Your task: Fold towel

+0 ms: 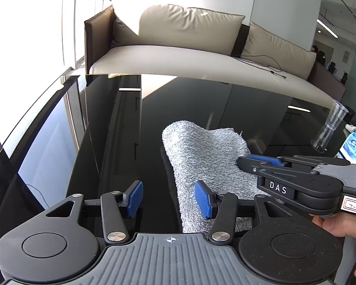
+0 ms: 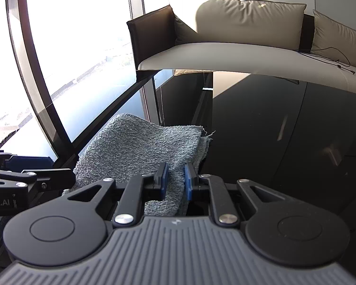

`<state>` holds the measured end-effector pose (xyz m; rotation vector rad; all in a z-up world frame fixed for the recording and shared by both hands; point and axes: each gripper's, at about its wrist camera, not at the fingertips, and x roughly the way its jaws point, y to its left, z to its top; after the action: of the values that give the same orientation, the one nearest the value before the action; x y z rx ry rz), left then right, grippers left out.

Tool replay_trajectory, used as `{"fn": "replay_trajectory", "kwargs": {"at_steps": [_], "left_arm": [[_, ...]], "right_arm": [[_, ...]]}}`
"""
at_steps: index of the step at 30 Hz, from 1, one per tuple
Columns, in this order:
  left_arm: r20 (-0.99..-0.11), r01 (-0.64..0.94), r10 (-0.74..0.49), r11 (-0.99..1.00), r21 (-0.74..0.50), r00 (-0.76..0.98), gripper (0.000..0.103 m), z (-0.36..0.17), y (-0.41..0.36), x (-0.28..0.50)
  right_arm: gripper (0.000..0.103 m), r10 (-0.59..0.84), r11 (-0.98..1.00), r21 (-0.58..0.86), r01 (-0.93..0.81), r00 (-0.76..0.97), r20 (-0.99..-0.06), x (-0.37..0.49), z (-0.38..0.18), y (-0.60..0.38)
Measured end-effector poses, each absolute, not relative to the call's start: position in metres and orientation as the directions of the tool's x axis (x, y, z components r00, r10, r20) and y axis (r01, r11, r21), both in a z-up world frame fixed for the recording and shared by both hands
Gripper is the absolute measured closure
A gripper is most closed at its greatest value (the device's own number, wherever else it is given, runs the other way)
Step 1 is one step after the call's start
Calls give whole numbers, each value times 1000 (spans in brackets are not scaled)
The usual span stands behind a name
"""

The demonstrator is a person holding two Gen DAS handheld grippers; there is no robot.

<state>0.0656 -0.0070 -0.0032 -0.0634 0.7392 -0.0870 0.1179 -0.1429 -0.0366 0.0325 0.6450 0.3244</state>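
Observation:
A grey terry towel (image 1: 201, 154) lies folded in a humped strip on the glossy black table (image 1: 106, 142). My left gripper (image 1: 169, 198) stands open at the strip's near left edge. Its right pad (image 1: 203, 198) is over the cloth, and its left pad (image 1: 136, 197) is over bare table. My right gripper (image 1: 243, 161) comes in from the right, shut on the towel's right side. In the right wrist view the towel (image 2: 135, 147) is pinched between the two blue pads of the right gripper (image 2: 175, 181). The left gripper (image 2: 52, 169) shows at the left edge of that view.
A clear plastic cup (image 1: 330, 125) and a blue-and-white packet (image 1: 353, 144) sit at the table's far right. A beige sofa (image 1: 178, 54) stands behind the table's far edge. Tall windows (image 2: 71, 47) are on the left. A hand (image 1: 339, 225) holds the right gripper.

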Motion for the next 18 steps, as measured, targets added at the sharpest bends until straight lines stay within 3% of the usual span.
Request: {"fn": "replay_trajectory", "kwargs": {"at_steps": [1, 5, 9, 15, 18], "left_arm": [[-670, 54, -98, 995, -87, 736, 51, -4, -6, 66], [-663, 32, -71, 997, -72, 745, 37, -4, -3, 65], [-657, 8, -42, 998, -55, 752, 23, -5, -1, 64], [-646, -22, -5, 999, -34, 764, 1, -2, 2, 62], [-644, -35, 5, 999, -34, 765, 1, -1, 3, 62]], "right_arm": [[86, 307, 950, 138, -281, 751, -584, 118, -36, -144], [51, 279, 960, 140, -244, 772, -572, 118, -34, -152], [42, 269, 963, 151, -223, 788, -554, 115, -31, -158], [20, 250, 968, 140, -208, 796, -552, 110, -30, -159], [12, 252, 968, 149, -203, 796, -551, 109, -30, -160]]}}
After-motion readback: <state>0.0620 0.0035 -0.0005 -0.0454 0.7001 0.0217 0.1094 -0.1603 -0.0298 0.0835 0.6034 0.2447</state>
